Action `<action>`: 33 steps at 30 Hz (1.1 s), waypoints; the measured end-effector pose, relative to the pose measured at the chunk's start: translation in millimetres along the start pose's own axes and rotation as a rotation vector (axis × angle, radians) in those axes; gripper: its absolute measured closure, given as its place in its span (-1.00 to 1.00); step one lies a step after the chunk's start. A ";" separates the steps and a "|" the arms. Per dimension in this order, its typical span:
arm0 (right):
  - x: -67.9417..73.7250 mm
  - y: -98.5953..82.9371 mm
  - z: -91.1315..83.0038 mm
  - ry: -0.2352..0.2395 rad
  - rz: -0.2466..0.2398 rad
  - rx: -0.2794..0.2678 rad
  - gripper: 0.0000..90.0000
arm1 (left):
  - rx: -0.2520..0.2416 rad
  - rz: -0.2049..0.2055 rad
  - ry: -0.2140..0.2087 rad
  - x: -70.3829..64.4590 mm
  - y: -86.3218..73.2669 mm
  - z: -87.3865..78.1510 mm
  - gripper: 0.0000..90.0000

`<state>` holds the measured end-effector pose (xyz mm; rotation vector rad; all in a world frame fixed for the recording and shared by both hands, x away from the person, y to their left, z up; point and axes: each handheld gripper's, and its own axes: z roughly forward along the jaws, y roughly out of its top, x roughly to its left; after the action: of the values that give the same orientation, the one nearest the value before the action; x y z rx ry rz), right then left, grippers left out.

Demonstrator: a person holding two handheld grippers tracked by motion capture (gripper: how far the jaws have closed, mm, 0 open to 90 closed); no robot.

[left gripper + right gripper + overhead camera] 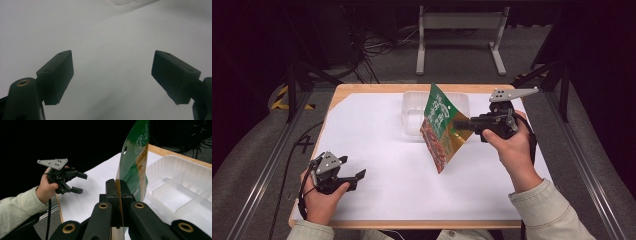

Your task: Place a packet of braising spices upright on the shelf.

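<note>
The right hand-held gripper is closed on the edge of a snack pouch and holds it in the air above the table, just in front of a clear plastic tray. The hold is on a thin margin only, so the pouch could slip out or swing if the hand turns quickly, and its lower corner could catch on the tray wall. The left hand-held gripper rests low near the front left of the table, its jaws apart and holding nothing. The pouch is flat and glossy, green on top with a gold band and red below, and it hangs tilted.
</note>
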<state>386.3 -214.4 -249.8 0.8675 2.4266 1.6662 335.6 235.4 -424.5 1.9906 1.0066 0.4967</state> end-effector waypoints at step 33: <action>-47.7 58.6 10.2 -0.170 -0.052 -0.002 1.00 | 0.004 -0.027 0.021 3.4 -8.8 -5.7 -0.59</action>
<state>453.9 -214.3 -214.3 0.8977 2.3136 1.5109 329.8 243.9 -428.5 1.9770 1.0464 0.5021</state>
